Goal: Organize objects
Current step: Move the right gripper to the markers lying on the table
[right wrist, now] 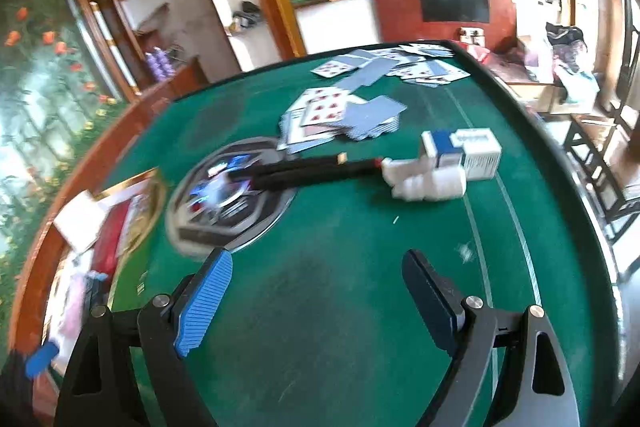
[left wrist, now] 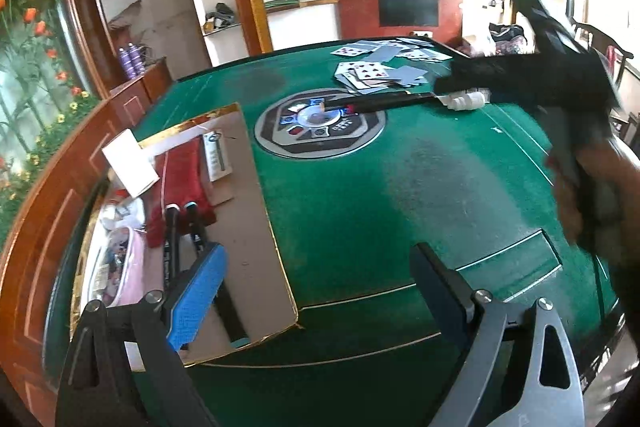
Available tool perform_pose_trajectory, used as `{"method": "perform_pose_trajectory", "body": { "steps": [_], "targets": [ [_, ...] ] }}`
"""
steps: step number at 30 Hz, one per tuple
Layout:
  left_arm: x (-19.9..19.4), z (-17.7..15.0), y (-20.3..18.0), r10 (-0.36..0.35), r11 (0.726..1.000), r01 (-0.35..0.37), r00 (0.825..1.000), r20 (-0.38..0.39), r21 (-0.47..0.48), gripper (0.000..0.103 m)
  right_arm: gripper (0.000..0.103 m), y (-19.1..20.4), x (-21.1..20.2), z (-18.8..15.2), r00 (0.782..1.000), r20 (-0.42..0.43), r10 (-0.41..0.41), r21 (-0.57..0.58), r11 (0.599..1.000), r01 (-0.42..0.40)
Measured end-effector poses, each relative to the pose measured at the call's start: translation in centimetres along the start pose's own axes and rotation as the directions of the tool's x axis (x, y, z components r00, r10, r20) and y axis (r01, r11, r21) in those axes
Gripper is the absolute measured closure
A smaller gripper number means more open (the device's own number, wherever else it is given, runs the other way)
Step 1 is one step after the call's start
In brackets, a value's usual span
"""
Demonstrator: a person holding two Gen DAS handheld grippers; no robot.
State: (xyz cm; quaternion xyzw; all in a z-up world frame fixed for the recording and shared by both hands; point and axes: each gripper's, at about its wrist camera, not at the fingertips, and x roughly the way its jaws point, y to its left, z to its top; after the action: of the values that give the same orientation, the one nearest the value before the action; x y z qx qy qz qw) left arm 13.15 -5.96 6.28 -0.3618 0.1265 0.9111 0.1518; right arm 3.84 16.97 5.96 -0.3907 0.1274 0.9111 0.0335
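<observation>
1. Here, both the left gripper (left wrist: 320, 291) and the right gripper (right wrist: 316, 299) hang released above the green desk (left wrist: 360, 211), nothing between their jaws.
2. Black pens (right wrist: 308, 173) lie across the desk's round centre panel (right wrist: 240, 195).
3. Beyond the panel lie scattered playing cards (right wrist: 340, 115); a white box (right wrist: 476, 153) sits right of it.
4. Left of the panel lies an open cardboard box (left wrist: 256, 211).

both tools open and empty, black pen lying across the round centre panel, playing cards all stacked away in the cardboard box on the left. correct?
Not the cards. The playing cards lie scattered loose on the green table, beyond the centre panel, not in the cardboard box; the right wrist view shows it best. The rest holds: left tool and right tool are open and empty, and the black pen lies across the panel.
</observation>
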Motion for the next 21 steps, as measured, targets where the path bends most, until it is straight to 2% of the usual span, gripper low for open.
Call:
{"method": "perform_pose_trajectory", "body": {
  "steps": [6, 8, 10, 14, 17, 19, 21],
  "targets": [
    [0.5, -0.3, 2.1, -0.05, 0.998, 0.05, 0.999, -0.012, -0.042, 0.011, 0.013, 2.6, 6.4, 5.6, 0.991, -0.086, -0.101, -0.07, 0.993, 0.095],
    [0.8, -0.5, 3.2, -0.058, 0.996, 0.057, 0.998, -0.019, -0.069, 0.011, 0.013, 3.7, 9.4, 7.4, 0.98, -0.116, -0.162, -0.11, 0.983, 0.15],
    [1.2, -0.7, 4.1, -0.06, 0.994, 0.057, 0.998, -0.028, -0.093, 0.011, 0.013, 4.3, 12.6, 9.0, 0.958, -0.165, -0.235, -0.136, 0.967, 0.213],
    [2.1, -1.1, 5.5, -0.069, 0.989, 0.062, 0.996, -0.048, -0.131, 0.011, 0.014, 4.6, 16.2, 10.1, 0.931, -0.243, -0.272, -0.127, 0.961, 0.247],
    [2.6, -1.2, 6.2, -0.091, 0.985, 0.081, 0.994, -0.058, -0.154, 0.011, 0.014, 4.9, 17.5, 9.4, 0.904, -0.3, -0.304, -0.165, 0.95, 0.265],
    [2.9, -1.2, 6.4, -0.109, 0.98, 0.097, 0.992, -0.065, -0.171, 0.011, 0.014, 4.6, 17.2, 8.8, 0.904, -0.313, -0.29, -0.159, 0.955, 0.251],
    [3.1, -1.3, 6.5, -0.121, 0.978, 0.107, 0.99, -0.067, -0.181, 0.011, 0.014, 4.0, 16.3, 7.7, 0.903, -0.359, -0.237, -0.139, 0.97, 0.199]
  ]
}}
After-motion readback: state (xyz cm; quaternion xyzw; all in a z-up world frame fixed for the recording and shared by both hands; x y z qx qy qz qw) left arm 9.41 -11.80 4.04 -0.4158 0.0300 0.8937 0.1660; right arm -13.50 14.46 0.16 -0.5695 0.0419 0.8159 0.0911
